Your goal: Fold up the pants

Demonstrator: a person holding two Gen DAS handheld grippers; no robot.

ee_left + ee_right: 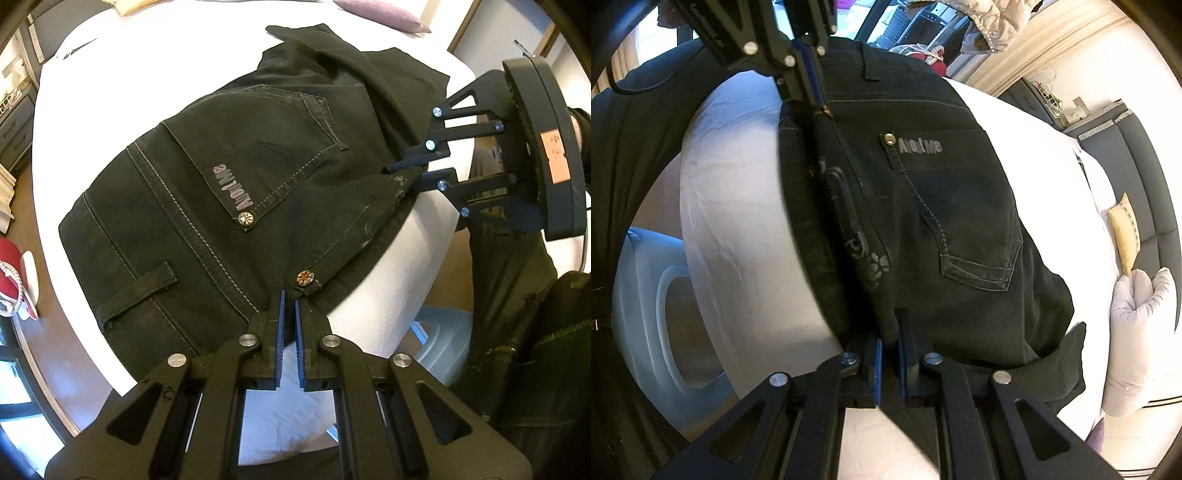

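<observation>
Black pants lie back side up on a white bed, with a back pocket lettered in grey. My left gripper is shut on the pants' waistband edge by a metal rivet. My right gripper is shut on the same side edge further along. In the right wrist view the right gripper pinches the folded edge of the pants, and the left gripper grips the far end near the waistband. The legs bunch up toward the far side of the bed.
A purple pillow lies at the far end of the bed. A pale blue stool stands on the floor beside the bed. A yellow cushion and a white pillow lie on the bed's right side. Red items sit left.
</observation>
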